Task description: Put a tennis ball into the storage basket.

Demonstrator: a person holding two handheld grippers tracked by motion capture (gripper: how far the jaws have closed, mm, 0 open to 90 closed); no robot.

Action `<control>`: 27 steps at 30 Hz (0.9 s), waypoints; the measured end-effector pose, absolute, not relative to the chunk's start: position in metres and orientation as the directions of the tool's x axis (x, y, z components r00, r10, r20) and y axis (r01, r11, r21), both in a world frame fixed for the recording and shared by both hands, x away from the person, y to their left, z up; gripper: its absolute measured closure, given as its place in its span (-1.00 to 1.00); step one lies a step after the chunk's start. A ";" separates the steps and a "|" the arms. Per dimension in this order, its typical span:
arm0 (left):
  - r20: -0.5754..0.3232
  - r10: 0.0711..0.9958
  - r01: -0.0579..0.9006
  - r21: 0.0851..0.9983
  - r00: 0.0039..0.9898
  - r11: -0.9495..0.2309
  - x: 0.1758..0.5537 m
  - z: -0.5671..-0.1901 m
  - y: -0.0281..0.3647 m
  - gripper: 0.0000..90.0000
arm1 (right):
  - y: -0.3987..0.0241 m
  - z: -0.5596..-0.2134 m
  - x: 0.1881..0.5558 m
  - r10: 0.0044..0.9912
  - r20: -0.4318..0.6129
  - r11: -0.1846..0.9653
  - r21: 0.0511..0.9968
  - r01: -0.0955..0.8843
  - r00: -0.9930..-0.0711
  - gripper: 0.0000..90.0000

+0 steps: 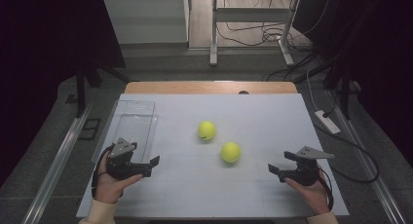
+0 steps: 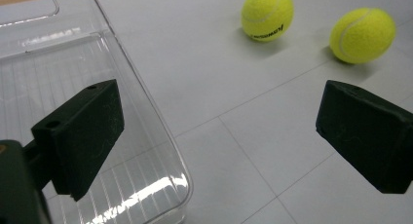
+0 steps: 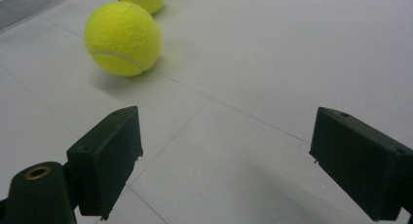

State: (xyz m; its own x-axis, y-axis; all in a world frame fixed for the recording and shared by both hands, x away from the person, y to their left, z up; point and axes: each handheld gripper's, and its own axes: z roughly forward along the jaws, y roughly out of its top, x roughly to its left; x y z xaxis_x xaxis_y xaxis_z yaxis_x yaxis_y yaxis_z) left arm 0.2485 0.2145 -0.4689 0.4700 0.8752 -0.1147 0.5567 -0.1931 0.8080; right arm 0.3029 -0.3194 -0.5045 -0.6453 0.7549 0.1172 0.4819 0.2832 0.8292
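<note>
2 tennis balls [image 1: 218,141] lie between the wide-spread left claw [image 1: 154,166] and right claw [image 1: 274,174].

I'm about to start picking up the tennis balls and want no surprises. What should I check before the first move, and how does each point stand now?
1. Left tongs open: ok, jaws stand wide apart, nothing between them.
2. Right tongs open: ok, jaws apart and empty.
3. Nearer tennis ball free to grasp: ok, it lies alone on the white table, apart from the farther tennis ball.
4. Clear plastic container ready: ok, open-topped and empty, by the left tongs.
5. Path from right tongs to nearer ball: ok, bare tabletop between.
6. Balls at rest: cannot tell from one moment.
</note>
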 end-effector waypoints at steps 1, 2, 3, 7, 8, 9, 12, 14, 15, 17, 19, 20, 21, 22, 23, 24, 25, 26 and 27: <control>-0.117 0.876 0.559 0.807 0.468 -0.191 0.249 -0.467 0.214 -0.90 | -0.320 -0.504 0.303 0.755 0.118 0.281 0.830 0.481 -0.645 -0.74; -0.116 0.875 0.561 0.805 0.469 -0.194 0.249 -0.466 0.214 -0.90 | -0.321 -0.504 0.304 0.758 0.122 0.275 0.831 0.484 -0.640 -0.74; -0.119 0.875 0.561 0.805 0.469 -0.191 0.248 -0.464 0.214 -0.89 | -0.322 -0.504 0.304 0.760 0.124 0.272 0.831 0.485 -0.638 -0.74; -0.136 0.863 0.562 0.805 0.487 -0.190 0.248 -0.460 0.211 -0.89 | -0.325 -0.503 0.305 0.768 0.137 0.250 0.835 0.489 -0.626 -0.74; -0.139 0.858 0.562 0.804 0.494 -0.193 0.248 -0.459 0.210 -0.89 | -0.326 -0.503 0.305 0.772 0.145 0.237 0.838 0.492 -0.619 -0.74; -0.140 0.857 0.564 0.802 0.497 -0.196 0.249 -0.459 0.209 -0.88 | -0.326 -0.502 0.305 0.771 0.149 0.231 0.840 0.491 -0.619 -0.73; -0.126 0.857 0.565 0.798 0.499 -0.211 0.251 -0.457 0.205 -0.88 | -0.326 -0.501 0.304 0.772 0.148 0.228 0.843 0.487 -0.618 -0.73; -0.120 0.853 0.557 0.801 0.508 -0.219 0.253 -0.456 0.202 -0.88 | -0.326 -0.501 0.303 0.771 0.146 0.233 0.841 0.488 -0.619 -0.74; -0.115 0.852 0.556 0.800 0.510 -0.225 0.254 -0.455 0.201 -0.88 | -0.326 -0.501 0.303 0.771 0.143 0.236 0.841 0.487 -0.620 -0.74; -0.101 0.852 0.555 0.796 0.514 -0.241 0.257 -0.455 0.198 -0.88 | -0.325 -0.502 0.302 0.768 0.140 0.239 0.843 0.482 -0.626 -0.73; -0.096 0.851 0.557 0.792 0.517 -0.249 0.260 -0.454 0.194 -0.88 | -0.324 -0.502 0.303 0.766 0.135 0.244 0.844 0.478 -0.628 -0.73; -0.096 0.851 0.557 0.792 0.517 -0.249 0.260 -0.454 0.194 -0.88 | -0.324 -0.502 0.303 0.766 0.135 0.244 0.844 0.478 -0.628 -0.73; -0.094 0.848 0.558 0.790 0.521 -0.255 0.261 -0.454 0.192 -0.88 | -0.325 -0.502 0.304 0.766 0.136 0.242 0.845 0.478 -0.628 -0.73; -0.089 0.846 0.557 0.787 0.526 -0.264 0.261 -0.453 0.191 -0.88 | -0.325 -0.502 0.305 0.767 0.138 0.239 0.845 0.479 -0.627 -0.73; -0.086 0.844 0.556 0.786 0.529 -0.269 0.262 -0.452 0.189 -0.88 | -0.325 -0.502 0.305 0.768 0.139 0.237 0.845 0.480 -0.625 -0.73; -0.084 0.846 0.558 0.784 0.527 -0.270 0.263 -0.451 0.187 -0.88 | -0.325 -0.503 0.305 0.768 0.139 0.237 0.844 0.480 -0.625 -0.73; -0.079 0.850 0.563 0.780 0.521 -0.272 0.263 -0.450 0.184 -0.88 | -0.324 -0.503 0.305 0.770 0.138 0.239 0.843 0.481 -0.623 -0.73; -0.074 0.849 0.561 0.780 0.523 -0.277 0.263 -0.449 0.182 -0.88 | -0.324 -0.503 0.305 0.770 0.140 0.236 0.844 0.482 -0.623 -0.73; -0.074 0.849 0.561 0.780 0.523 -0.277 0.263 -0.449 0.182 -0.89 | -0.324 -0.503 0.305 0.770 0.140 0.236 0.844 0.482 -0.623 -0.73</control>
